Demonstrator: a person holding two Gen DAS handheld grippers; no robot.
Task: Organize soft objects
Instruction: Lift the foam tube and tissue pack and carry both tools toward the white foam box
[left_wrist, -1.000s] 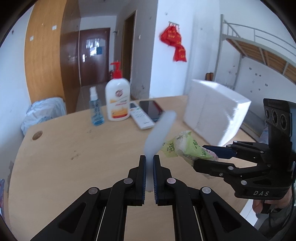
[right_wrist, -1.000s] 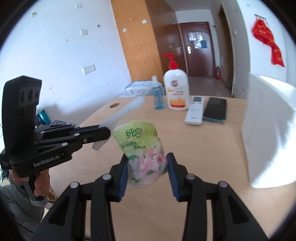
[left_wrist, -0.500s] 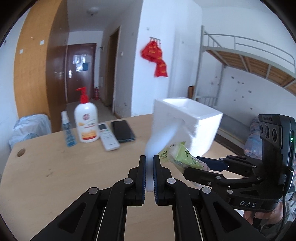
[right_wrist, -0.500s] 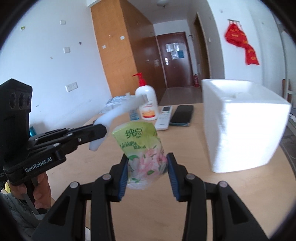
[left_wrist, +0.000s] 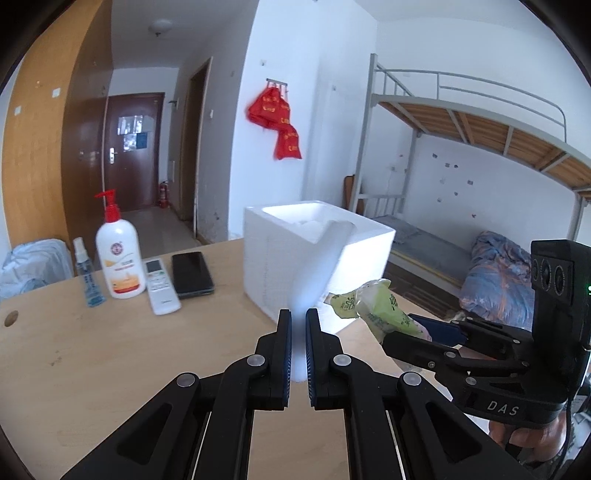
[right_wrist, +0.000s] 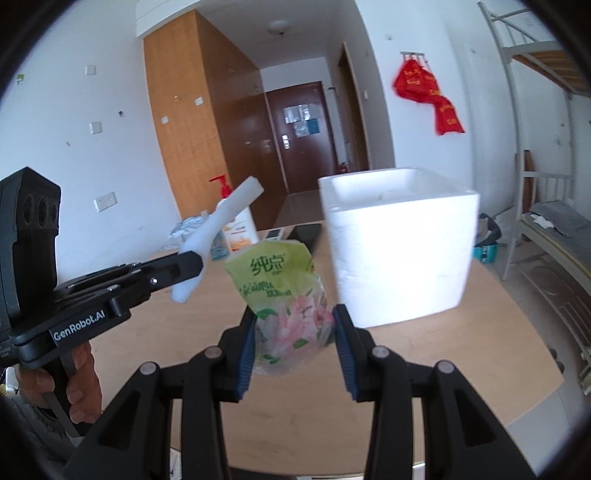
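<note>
Both hands have swung toward the white foam box (left_wrist: 317, 254), which now fills more of each view. Nearest, the left gripper (left_wrist: 297, 354) is clenched on a white foam stick (left_wrist: 317, 266), and the right gripper (right_wrist: 295, 347) grasps a green tissue pack (right_wrist: 284, 291), both above the counter (left_wrist: 92, 354). Beyond stand a remote (left_wrist: 160, 286), phone (left_wrist: 192, 275), lotion bottle (left_wrist: 118, 258) and spray bottle (left_wrist: 86, 275).

Both hands have swung toward the white foam box (right_wrist: 399, 251), so the left gripper (left_wrist: 297, 350) with its white foam strip (left_wrist: 321, 266) and the right gripper (right_wrist: 295, 343) with its green tissue pack (right_wrist: 284, 291) now hang just before it, raised nearer its rim.
</note>
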